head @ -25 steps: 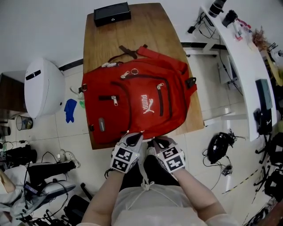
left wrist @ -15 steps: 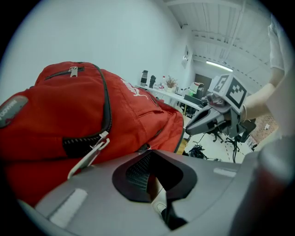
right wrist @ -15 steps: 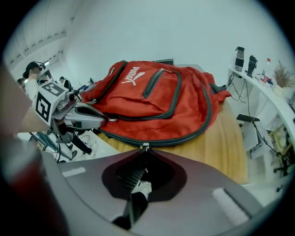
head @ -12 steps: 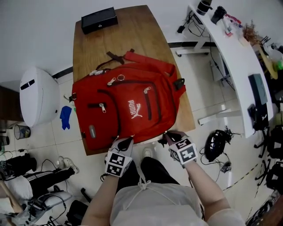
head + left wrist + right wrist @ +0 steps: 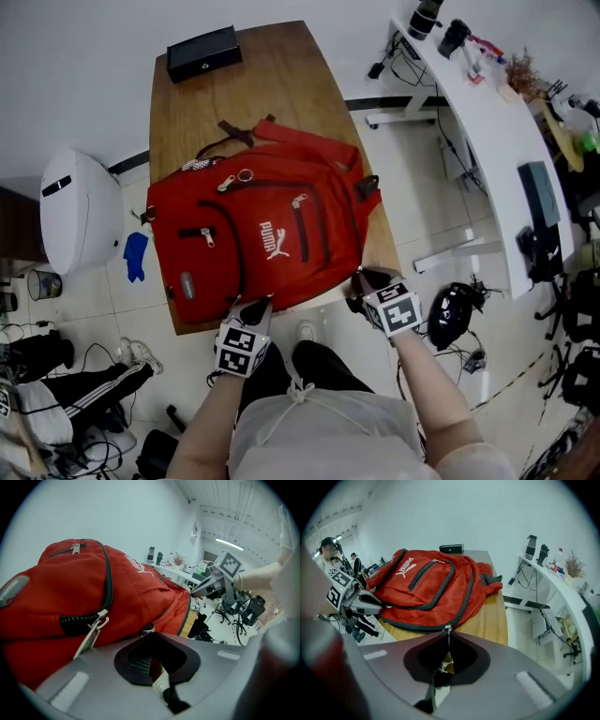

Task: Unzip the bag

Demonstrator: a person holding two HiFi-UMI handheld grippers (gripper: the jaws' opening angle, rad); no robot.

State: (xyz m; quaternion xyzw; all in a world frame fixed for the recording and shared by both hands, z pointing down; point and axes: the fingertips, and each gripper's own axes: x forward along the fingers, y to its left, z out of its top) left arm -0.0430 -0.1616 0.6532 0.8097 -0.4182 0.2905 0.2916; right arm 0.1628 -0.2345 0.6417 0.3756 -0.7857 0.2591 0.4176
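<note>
At the bag's near edge, the left gripper clamps its fabric while the right gripper pinches the zipper pull.

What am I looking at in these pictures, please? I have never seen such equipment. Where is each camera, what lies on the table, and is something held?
There is no robot: a person holds a tool with a two-jaw claw in each hand. The view from above comes from a camera on the person's head. The other two views come from cameras riding on the claws. On the wooden table lie a red backpack and, at the far end, a black box. The right claw is closed on a zipper pull at the backpack's near edge. The left claw looks closed too and appears to pinch that same edge.
</note>
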